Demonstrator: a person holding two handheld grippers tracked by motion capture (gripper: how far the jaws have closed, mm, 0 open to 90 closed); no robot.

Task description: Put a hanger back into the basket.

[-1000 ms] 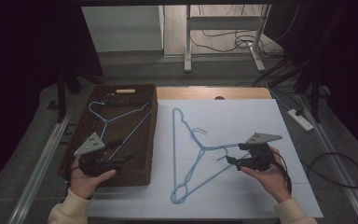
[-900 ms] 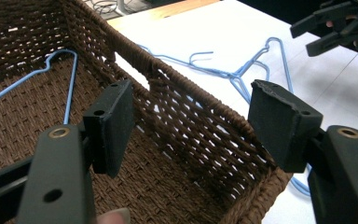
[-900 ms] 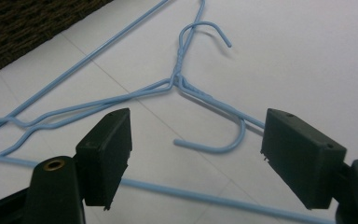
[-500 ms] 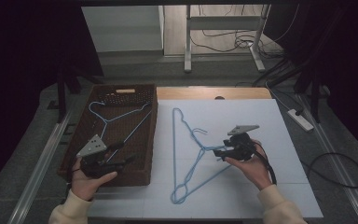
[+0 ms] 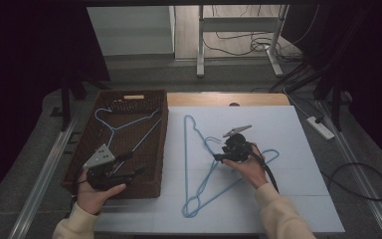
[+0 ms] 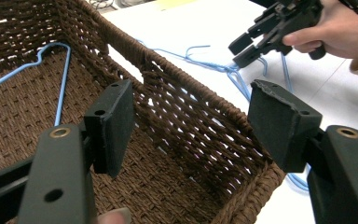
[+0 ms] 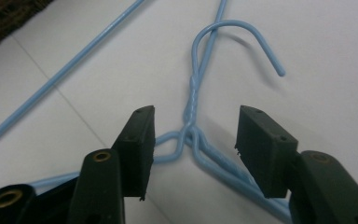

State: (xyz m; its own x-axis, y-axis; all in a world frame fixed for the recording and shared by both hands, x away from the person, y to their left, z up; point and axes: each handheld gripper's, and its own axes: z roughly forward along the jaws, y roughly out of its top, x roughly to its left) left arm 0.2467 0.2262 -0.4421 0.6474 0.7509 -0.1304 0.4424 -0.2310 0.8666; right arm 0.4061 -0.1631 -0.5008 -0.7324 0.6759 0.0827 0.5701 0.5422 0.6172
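Since the earlier frame, right gripper (image 5: 218,157) shifted left to centre frame over the blue hanger (image 5: 199,164) on the white sheet (image 5: 298,129), jaws closing. Left gripper (image 6: 191,126) was released above the wicker basket (image 6: 205,121). Right gripper view: hanger neck between jaws, ungripped.

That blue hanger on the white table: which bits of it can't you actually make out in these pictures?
- Hanger on the table: in the high view the right gripper and hand cover its twisted neck.
- In the right gripper view the jaws straddle the neck; both shoulders run off the frame edges.
- In the left gripper view the basket wall hides most of it.
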